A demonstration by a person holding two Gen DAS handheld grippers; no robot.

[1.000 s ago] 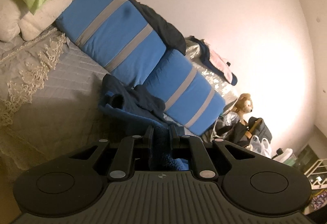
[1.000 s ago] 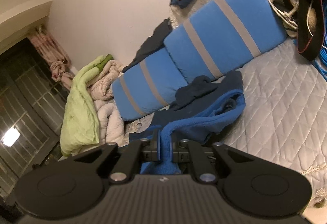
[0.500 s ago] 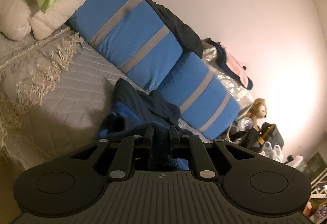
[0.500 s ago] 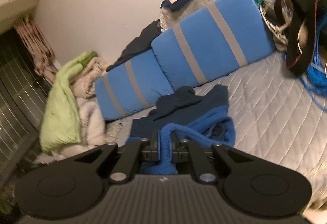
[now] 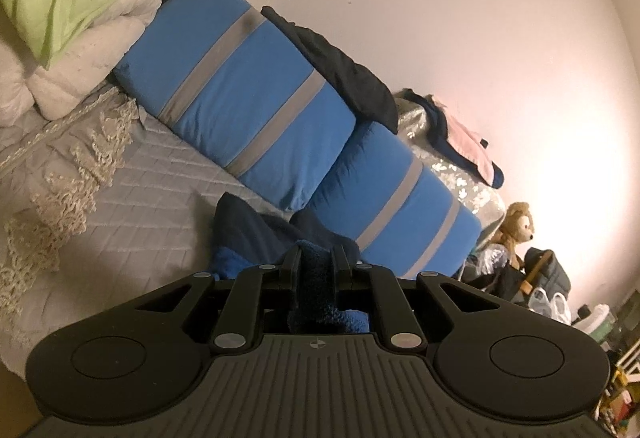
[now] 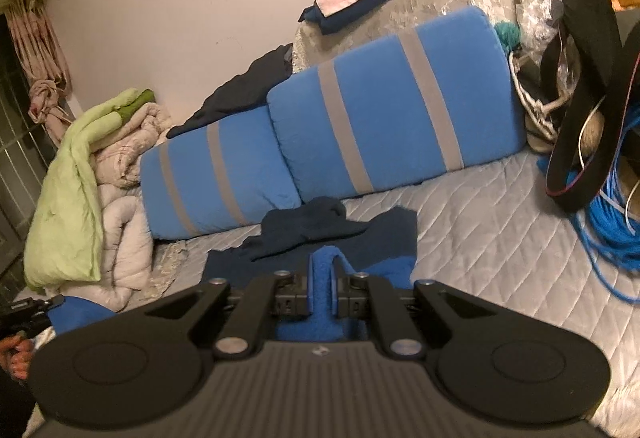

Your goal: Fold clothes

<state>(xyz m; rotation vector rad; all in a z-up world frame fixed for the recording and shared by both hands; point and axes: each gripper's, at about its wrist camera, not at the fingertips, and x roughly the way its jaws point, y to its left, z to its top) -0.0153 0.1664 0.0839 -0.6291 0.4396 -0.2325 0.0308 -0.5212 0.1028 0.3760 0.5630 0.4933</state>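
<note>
Fleece garment [image 6: 320, 226] flatter than before

no readable text — anywhere

The near part of the blue fleece garment [image 6: 320, 274] is hidden behind the right gripper [image 6: 321, 288]; below the striped cushions [image 5: 248, 106], the left gripper [image 5: 316, 270] likewise covers it; a hand [image 6: 14, 356] is cut off at the frame edge.
</note>
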